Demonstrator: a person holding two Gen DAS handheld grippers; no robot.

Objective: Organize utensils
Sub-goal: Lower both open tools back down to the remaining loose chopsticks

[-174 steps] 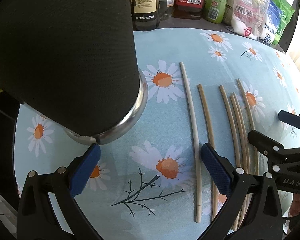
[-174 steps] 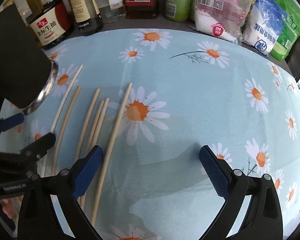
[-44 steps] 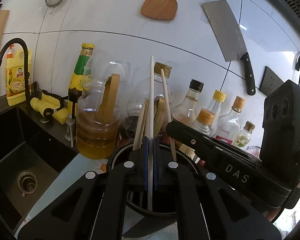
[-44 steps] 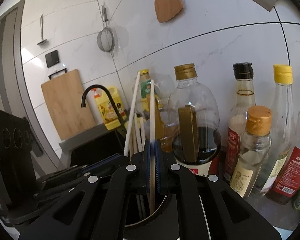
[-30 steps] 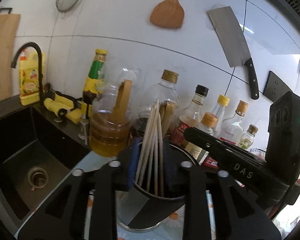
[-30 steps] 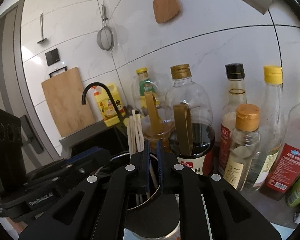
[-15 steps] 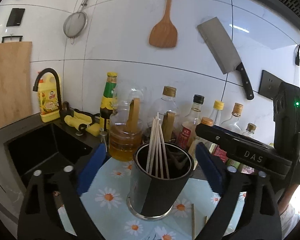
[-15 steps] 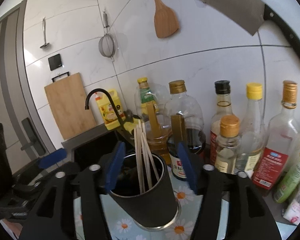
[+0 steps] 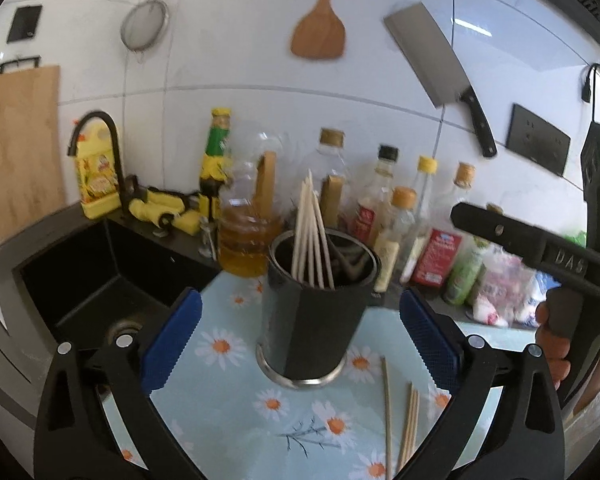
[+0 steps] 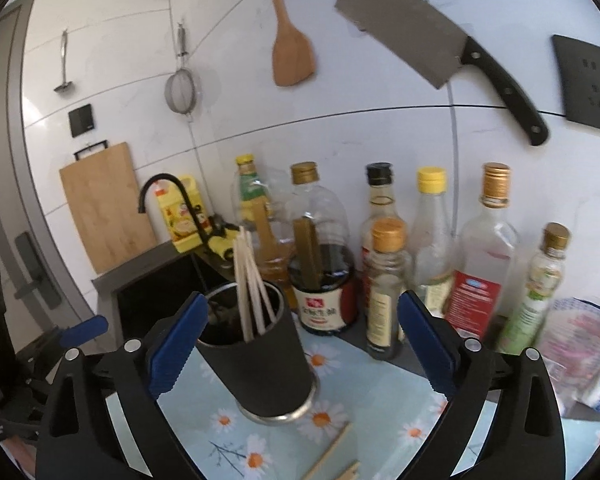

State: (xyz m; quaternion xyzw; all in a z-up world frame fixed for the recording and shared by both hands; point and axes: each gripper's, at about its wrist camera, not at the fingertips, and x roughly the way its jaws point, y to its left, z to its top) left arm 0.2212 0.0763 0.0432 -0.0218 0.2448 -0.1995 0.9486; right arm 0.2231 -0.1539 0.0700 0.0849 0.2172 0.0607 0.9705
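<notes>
Both your grippers are opening, jaws spread wide with nothing gripped — left gripper (image 9: 300,336), right gripper (image 10: 296,344). The loose chopsticks (image 9: 400,420) lie on the daisy cloth (image 9: 228,404) low and right of your left jaws, long axes running toward you; your left hand looks nearer. Ahead stands the black holder (image 9: 314,312), upright, with several chopsticks standing in it.

Cleaver (image 10: 416,28), wooden spatula (image 10: 290,50) on wall — bottles (image 10: 488,240) behind sink (image 9: 84,280).
</notes>
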